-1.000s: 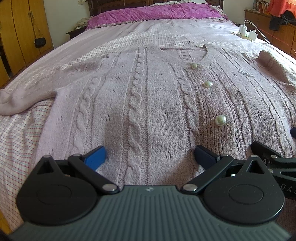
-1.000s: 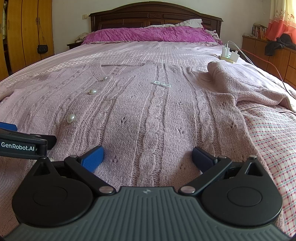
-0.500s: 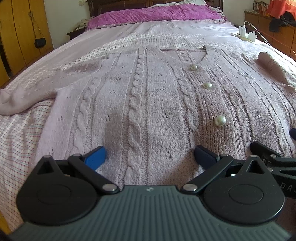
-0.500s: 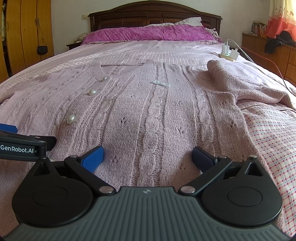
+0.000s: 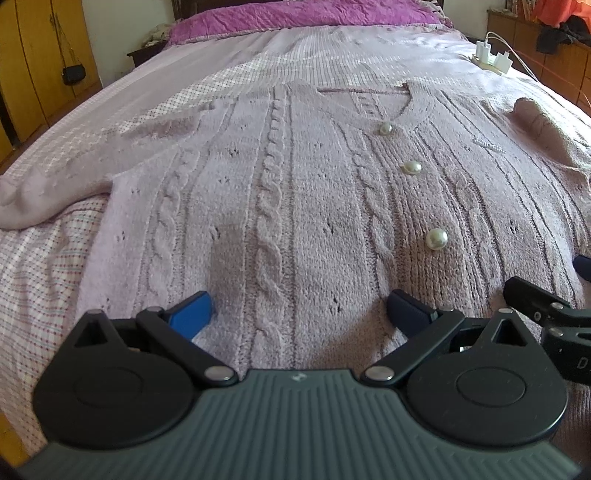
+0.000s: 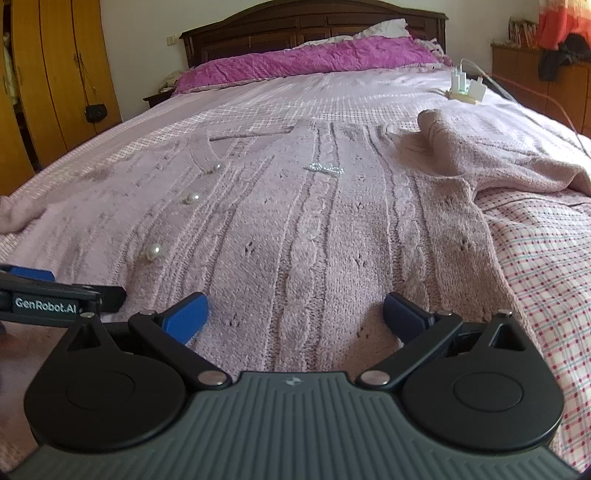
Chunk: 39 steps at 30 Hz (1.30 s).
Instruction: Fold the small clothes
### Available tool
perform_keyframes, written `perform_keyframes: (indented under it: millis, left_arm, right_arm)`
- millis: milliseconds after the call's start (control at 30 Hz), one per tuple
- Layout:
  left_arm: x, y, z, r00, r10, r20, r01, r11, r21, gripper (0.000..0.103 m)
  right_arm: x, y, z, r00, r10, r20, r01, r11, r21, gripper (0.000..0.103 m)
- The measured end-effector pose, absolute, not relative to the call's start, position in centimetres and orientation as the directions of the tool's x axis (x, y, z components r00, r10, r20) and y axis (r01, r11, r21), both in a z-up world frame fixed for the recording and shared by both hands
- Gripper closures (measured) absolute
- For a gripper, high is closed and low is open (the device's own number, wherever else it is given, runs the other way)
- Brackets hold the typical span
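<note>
A bed (image 6: 535, 280) with a checked pink cover filled both views, running up to a magenta pillow (image 6: 314, 59) and a dark wooden headboard (image 6: 314, 22) at the top of the frame. A yellow wardrobe (image 6: 48, 81) stood along the left edge.

The mauve cable-knit cardigan (image 5: 295, 206) lay flat, front up, across the middle of the bed, its hem at the bottom of the frame and its neckline toward the top. One sleeve (image 5: 48, 192) trailed off to the left edge in the left wrist view; the other sleeve (image 6: 480, 155) was bunched at the upper right in the right wrist view.

The left gripper (image 5: 301, 306) sat low over the hem, its jaws spread wide with knit between them and nothing clamped. The right gripper (image 6: 295, 310) matched it, wide apart and empty, just beside the left one.

Three pearl buttons (image 5: 436, 239) ran up the placket, right of centre. A white charger (image 6: 465, 88) lay at the upper right.
</note>
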<state>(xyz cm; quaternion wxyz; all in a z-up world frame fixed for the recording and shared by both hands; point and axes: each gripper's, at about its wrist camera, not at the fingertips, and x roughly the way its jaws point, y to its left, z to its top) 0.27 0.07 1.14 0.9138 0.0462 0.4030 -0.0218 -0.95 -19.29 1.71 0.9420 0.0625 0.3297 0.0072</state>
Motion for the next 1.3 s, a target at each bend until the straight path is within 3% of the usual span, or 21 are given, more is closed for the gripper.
perform_keyframes:
  millis: [367, 533, 1300]
  left_arm:
    - [0.6, 0.3, 2.6, 0.637, -0.014, -0.771, 0.051, 0.998, 0.023, 0.000]
    - [0.7, 0.1, 3.7, 0.652, -0.003, -0.758, 0.045, 0.998, 0.035, 0.000]
    - [4.2, -0.6, 4.5, 0.636, 0.054, -0.770, -0.006, 0.998, 0.065, 0.000]
  right_arm:
    - [-1.3, -23.1, 4.5, 0.782, 0.218, -0.585, 0.011, 0.932, 0.362, 0.000]
    - [-1.0, -25.0, 5.8, 0.801, 0.235, -0.551, 0.012, 0.913, 0.407, 0.000]
    - [0.8, -39.1, 4.5, 0.836, 0.075, -0.544, 0.247, 0.834, 0.494, 0.000]
